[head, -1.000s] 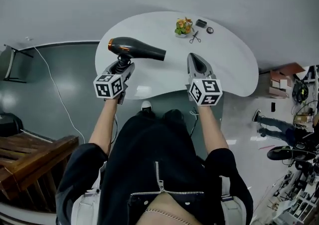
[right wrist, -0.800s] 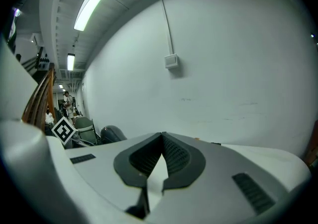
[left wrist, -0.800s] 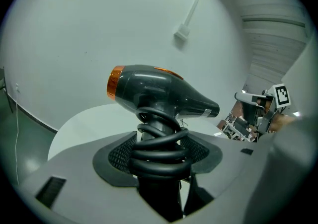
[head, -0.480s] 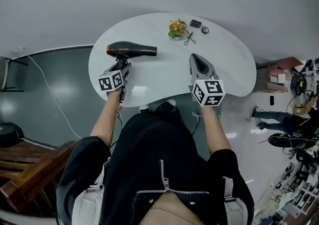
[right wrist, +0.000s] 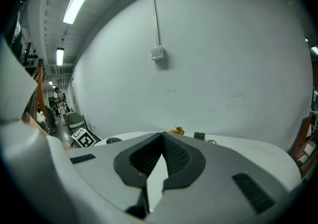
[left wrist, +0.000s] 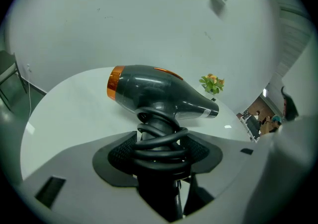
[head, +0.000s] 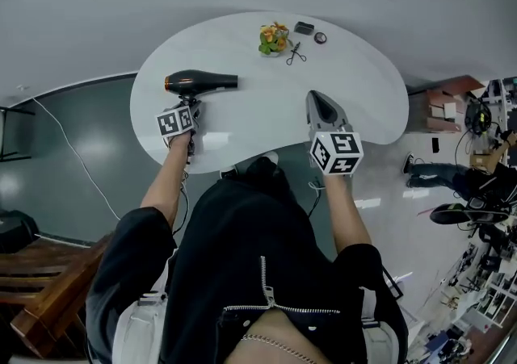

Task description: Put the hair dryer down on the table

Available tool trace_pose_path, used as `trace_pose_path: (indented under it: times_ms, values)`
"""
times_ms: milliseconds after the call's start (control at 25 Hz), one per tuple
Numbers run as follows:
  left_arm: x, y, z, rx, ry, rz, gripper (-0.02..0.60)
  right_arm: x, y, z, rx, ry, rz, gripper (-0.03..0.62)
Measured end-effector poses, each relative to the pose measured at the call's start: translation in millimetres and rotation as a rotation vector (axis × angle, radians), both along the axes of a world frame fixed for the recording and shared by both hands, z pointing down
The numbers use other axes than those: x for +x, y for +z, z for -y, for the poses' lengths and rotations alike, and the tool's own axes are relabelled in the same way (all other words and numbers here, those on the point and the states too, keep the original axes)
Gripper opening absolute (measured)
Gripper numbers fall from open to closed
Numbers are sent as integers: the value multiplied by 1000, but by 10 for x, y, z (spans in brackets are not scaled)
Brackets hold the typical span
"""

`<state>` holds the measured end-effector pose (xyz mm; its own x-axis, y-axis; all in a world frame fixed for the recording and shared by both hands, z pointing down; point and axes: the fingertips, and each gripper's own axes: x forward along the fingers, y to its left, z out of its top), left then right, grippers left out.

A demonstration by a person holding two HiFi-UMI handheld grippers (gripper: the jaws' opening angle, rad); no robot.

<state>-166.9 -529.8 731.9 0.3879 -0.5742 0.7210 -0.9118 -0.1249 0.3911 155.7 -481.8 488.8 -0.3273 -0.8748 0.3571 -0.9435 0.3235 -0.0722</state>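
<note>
A dark grey hair dryer [head: 202, 82] with an orange rear ring is held over the left part of the white table [head: 363, 104], nozzle pointing right. My left gripper [head: 188, 106] is shut on its handle, where the black cord is coiled [left wrist: 158, 141]. In the left gripper view the hair dryer [left wrist: 159, 93] stands upright between the jaws. Whether it touches the tabletop I cannot tell. My right gripper [head: 317, 99] is shut with nothing in it, over the table's front right; its jaws meet at the tips [right wrist: 162, 138].
At the table's far side stand a small plant [head: 273, 38], scissors [head: 294, 53], a dark box [head: 304, 28] and a small round thing [head: 321, 38]. A person and clutter are at the right on the floor [head: 452, 185].
The left gripper with the hair dryer has moved forward and left over the table. The right gripper has barely moved. The view has shifted back slightly.
</note>
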Motion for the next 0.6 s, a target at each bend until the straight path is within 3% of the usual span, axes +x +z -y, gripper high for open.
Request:
trace_pose_path:
  times_ms: [240, 400, 600]
  values:
    - [62, 128, -40, -35, 9, 20, 276, 29, 71, -37, -21, 7, 5, -2]
    - [153, 156, -64, -63, 32, -43, 276, -58, 88, -12, -21, -14, 9, -2]
    - [132, 107, -142, -30, 40, -47, 284, -211, 118, 25, -18, -48, 16, -2]
